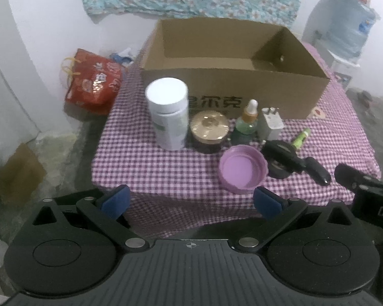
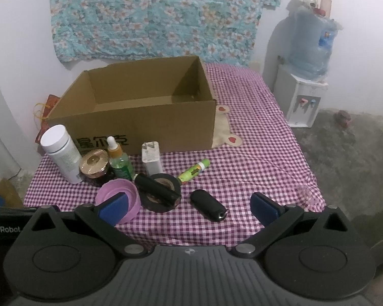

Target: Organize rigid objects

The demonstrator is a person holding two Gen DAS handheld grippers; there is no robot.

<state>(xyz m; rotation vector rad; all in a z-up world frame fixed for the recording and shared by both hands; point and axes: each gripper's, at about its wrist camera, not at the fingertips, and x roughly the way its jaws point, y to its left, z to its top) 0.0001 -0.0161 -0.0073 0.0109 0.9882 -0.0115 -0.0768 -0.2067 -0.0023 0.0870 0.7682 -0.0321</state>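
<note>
An open cardboard box stands at the back of a purple checked table. In front of it stand a white bottle, a gold-lidded jar, a green dropper bottle and a white charger. Nearer lie a purple lid, a black tape roll, a green tube and a black oval object. My left gripper and right gripper are open and empty, at the table's near edge.
A red bag sits on the floor left of the table. A water dispenser stands at the right by the wall. A flowered cloth hangs behind the box. The right gripper's body shows at the right edge of the left wrist view.
</note>
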